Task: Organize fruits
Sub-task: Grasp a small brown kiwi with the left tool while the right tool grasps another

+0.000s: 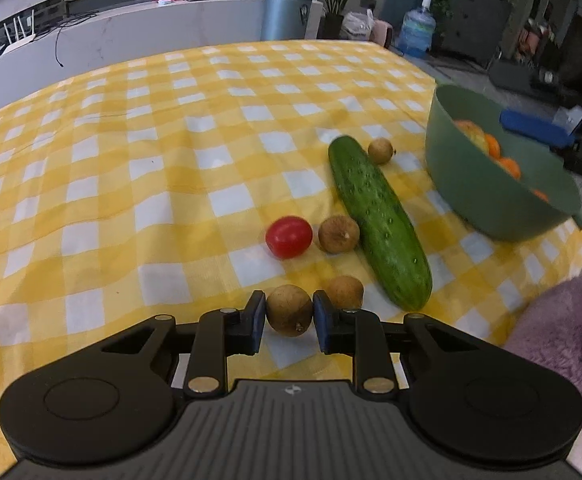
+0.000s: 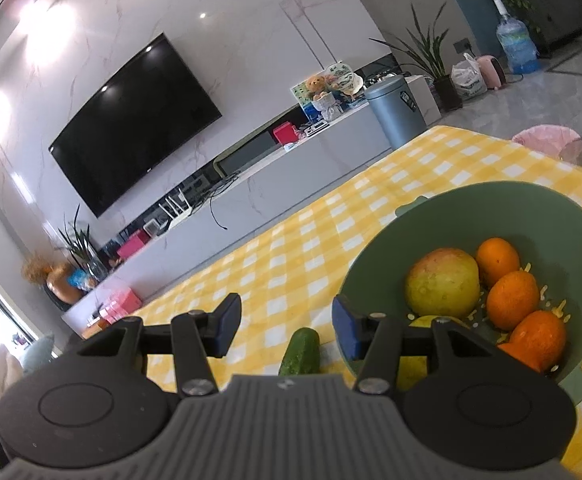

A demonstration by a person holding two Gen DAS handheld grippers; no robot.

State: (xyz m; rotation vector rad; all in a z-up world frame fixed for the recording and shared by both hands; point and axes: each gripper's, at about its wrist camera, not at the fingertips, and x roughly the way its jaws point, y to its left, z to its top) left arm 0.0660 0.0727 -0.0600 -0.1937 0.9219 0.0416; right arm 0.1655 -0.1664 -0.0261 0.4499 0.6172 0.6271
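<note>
Leftmost among the loose produce, toward the worktop's (image 1: 131,128) near edge, lies a cherry tomato (image 1: 289,237): glossy, taut-skinned and probably slippery, easily burst, so it wants a light pinch across its middle. Just right of it sits a longan (image 1: 338,234), matte tan, with a thin shell that looks brittle. Nearer the front edge, the left hand-held gripper (image 1: 290,316) has its blue pads clamped on another longan (image 1: 289,310), taken across its widest part; it should be very light, and round enough to squirt out if squeezed hard. A further longan (image 1: 346,291) rests just behind the right pad. Next comes the cucumber (image 1: 379,220), long, stiff, bumpy and likely the heaviest piece here; its middle is the sensible hold. A small longan (image 1: 380,151) sits by its far tip. At the right edge stands the green colander bowl (image 2: 443,216), smooth plastic, holding an apple (image 2: 443,282) and mandarins (image 2: 513,300). The right hand-held gripper (image 2: 287,326) hovers beside it, jaws apart and empty.
</note>
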